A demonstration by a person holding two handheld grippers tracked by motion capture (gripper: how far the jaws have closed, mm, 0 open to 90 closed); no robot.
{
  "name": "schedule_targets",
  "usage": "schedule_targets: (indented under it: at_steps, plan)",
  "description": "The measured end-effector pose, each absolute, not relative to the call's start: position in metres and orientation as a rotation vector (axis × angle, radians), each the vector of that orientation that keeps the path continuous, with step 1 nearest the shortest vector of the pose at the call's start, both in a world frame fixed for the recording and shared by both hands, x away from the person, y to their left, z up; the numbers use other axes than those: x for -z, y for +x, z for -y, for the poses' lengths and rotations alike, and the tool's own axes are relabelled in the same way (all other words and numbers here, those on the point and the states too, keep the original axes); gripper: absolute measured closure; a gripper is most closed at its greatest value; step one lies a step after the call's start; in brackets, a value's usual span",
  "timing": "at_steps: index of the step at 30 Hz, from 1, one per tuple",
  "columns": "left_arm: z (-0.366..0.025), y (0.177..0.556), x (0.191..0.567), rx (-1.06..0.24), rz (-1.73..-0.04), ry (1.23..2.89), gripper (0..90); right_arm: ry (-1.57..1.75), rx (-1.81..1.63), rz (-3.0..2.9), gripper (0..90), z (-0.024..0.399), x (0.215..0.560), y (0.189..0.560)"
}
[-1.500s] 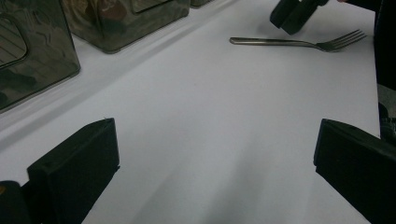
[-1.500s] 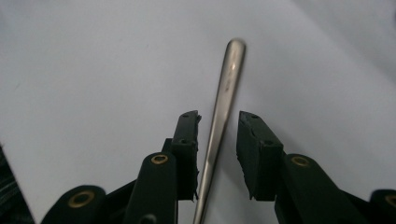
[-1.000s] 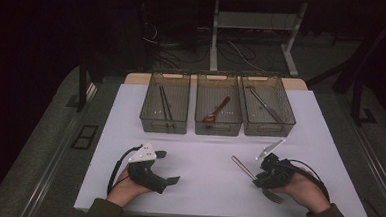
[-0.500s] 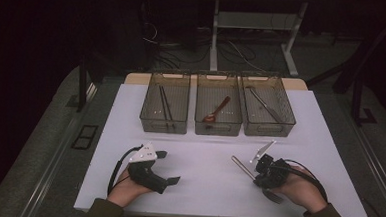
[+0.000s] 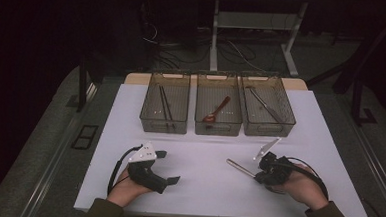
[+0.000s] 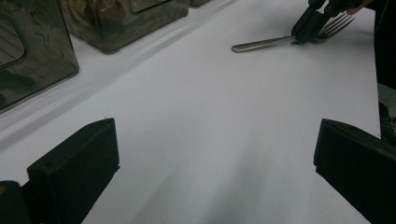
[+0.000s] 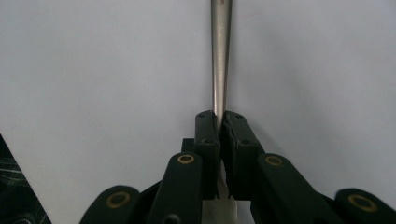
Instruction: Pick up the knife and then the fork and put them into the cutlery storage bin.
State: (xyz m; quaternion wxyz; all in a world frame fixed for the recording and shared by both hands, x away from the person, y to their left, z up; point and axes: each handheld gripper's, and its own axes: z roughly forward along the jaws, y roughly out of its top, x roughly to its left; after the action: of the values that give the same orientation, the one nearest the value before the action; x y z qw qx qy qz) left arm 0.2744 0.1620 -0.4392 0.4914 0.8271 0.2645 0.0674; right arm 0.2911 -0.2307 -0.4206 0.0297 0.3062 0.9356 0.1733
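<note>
Shiny metal fork (image 5: 242, 167) is lying on the near right of the white bench (image 5: 202, 189). The right gripper (image 7: 217, 126) jaws have just been closing and are pinching its neck for lifting. The left gripper (image 5: 170, 166) jaws are waiting wide open.

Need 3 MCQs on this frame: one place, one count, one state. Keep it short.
1. Where does the fork lie?
A. on the white table top
B. in the middle bin
C. on the floor

2. How many clear bins stand at the far side of the table?
A. two
B. three
C. five

3. What state are the right tongs in?
A. wide open over the table
B. shut on a spoon
C. shut on the fork

Key:
1 A: the left gripper view shows its handle flat on the white surface.
2 B: the high view shows the left bin, middle bin and right bin.
3 C: the right gripper view shows both pads pressed against the metal neck, having just been closing.
</note>
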Motion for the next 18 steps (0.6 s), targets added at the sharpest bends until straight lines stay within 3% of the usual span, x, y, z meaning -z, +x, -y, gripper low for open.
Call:
schedule_targets:
  at_steps: [18]
  plan:
    - [-0.162, 0.275, 0.440, -0.163, -0.643, 2.006, 0.0, 0.982, -0.780, -2.763, 83.6, 0.256, 0.396, 0.296]
